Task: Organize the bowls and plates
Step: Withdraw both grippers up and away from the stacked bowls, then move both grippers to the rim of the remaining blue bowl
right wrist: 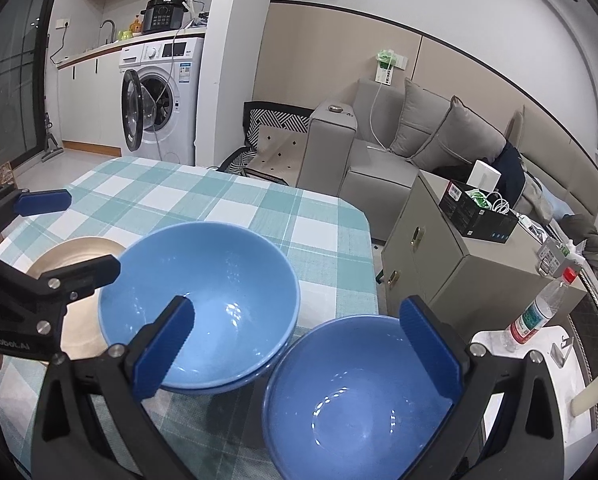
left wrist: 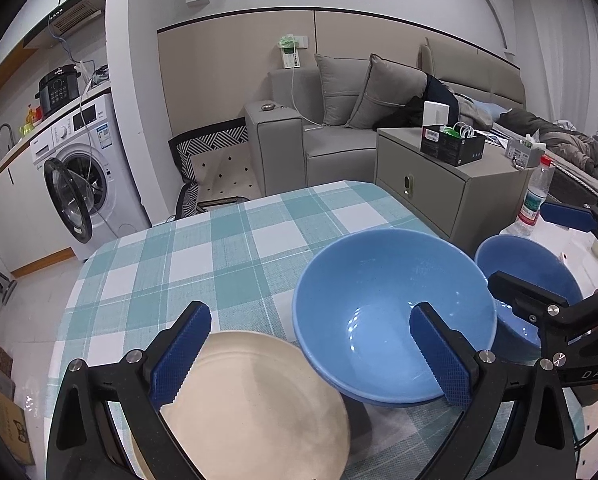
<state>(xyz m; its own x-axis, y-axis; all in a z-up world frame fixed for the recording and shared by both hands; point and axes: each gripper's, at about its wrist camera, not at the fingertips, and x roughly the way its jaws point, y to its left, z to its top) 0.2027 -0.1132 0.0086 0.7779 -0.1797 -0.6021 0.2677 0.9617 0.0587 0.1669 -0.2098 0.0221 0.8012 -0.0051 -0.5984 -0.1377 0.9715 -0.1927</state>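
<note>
A large blue bowl (left wrist: 391,320) (right wrist: 199,300) stands on the checked tablecloth (left wrist: 187,264) (right wrist: 203,196). A second, darker rim shows under it in the right wrist view. A beige plate (left wrist: 251,408) (right wrist: 79,256) lies to its left. A smaller blue bowl (left wrist: 531,276) (right wrist: 359,400) sits at the table's right edge. My left gripper (left wrist: 311,356) is open, one finger over the plate, the other over the large bowl. My right gripper (right wrist: 297,352) is open, spanning the large bowl's near rim and the smaller bowl.
A white side surface with a water bottle (left wrist: 535,200) (right wrist: 539,312) stands right of the table. Beyond it are a grey cabinet (right wrist: 439,260) carrying a black box, and a sofa (left wrist: 339,128). A washing machine (right wrist: 159,96) with its door open is at the far left.
</note>
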